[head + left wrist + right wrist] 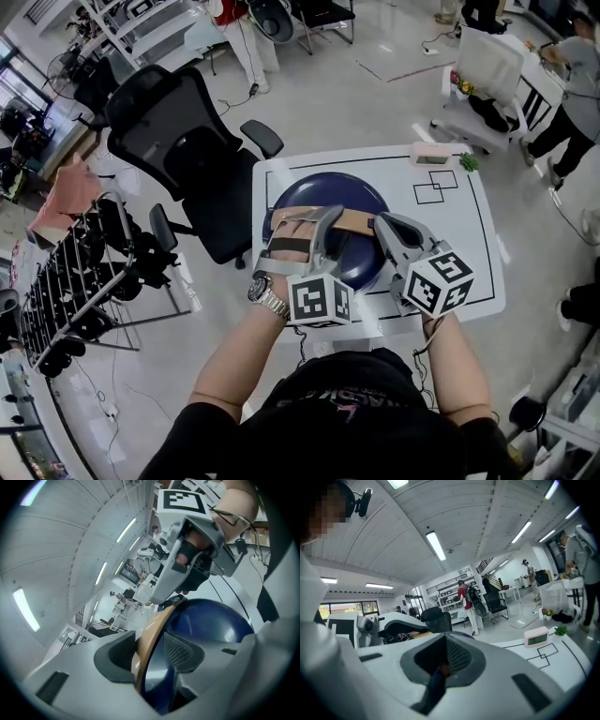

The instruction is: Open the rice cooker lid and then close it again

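A dark blue, domed rice cooker (328, 192) stands on a white table (473, 262), lid down. A tan handle (352, 222) lies across its top. My left gripper (302, 225) grips the handle's left part. In the left gripper view the tan handle (147, 644) stands edge-on, pinched between the pads, with the blue dome (215, 625) behind it. My right gripper (380, 227) is at the handle's right end with its jaws shut. In the right gripper view my right gripper (440, 667) shows only a sliver of tan and blue below its closed pads.
A small pink clock (431, 155) and a bit of green (469, 162) sit at the table's far edge, near black outlines drawn on the top. A black office chair (187, 150) stands to the table's left. People and desks are farther off.
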